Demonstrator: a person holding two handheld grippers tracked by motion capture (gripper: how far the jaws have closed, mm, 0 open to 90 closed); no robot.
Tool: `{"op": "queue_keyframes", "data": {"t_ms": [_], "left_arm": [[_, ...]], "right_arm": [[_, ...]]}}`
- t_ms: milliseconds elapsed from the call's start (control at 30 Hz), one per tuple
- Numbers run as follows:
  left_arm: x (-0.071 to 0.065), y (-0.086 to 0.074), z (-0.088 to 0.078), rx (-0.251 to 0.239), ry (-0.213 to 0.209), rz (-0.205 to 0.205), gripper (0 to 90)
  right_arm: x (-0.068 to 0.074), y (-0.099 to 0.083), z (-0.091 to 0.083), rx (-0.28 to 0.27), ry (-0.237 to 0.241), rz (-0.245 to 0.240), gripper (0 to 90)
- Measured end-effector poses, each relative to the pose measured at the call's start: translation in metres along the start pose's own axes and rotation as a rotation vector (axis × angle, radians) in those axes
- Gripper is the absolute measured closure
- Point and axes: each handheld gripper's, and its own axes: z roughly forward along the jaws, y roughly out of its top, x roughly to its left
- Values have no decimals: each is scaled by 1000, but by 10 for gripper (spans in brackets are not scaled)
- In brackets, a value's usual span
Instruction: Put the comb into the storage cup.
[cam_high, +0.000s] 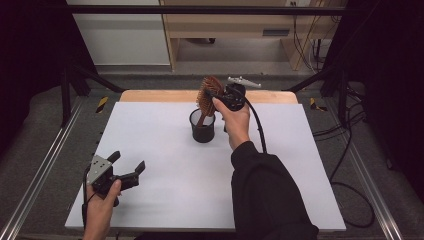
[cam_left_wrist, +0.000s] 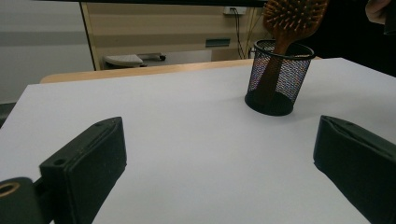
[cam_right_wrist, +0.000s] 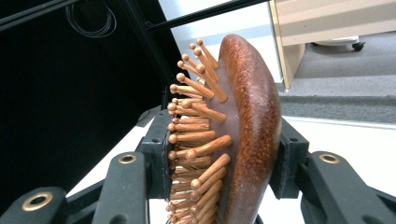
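Brush held at the cup, handle inside.
High view: right gripper (cam_high: 218, 96) holds brush (cam_high: 207, 91) over cup (cam_high: 202, 126). Left gripper view: left gripper (cam_left_wrist: 219, 158) idle, jaws spread wide, empty. Right gripper view: jaws clamp the brush head; next, probably, a straight lift or release.

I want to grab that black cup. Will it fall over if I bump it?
Probably, yes. The cup is thin wire mesh, so likely light. The brush stands tall in it and leans, which makes it top-heavy. Its flat base on the smooth table may slide first.
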Motion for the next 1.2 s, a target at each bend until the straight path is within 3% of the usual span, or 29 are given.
{"op": "queue_keyframes", "data": {"t_ms": [533,1200], "left_arm": [[-1,0,1,2,-7,4,29],[-1,-1,1,6,-7,-1,30]], "right_arm": [[-6,1,5,13,11,0,495],[-20,4,10,52,-21,-19,445]]}}
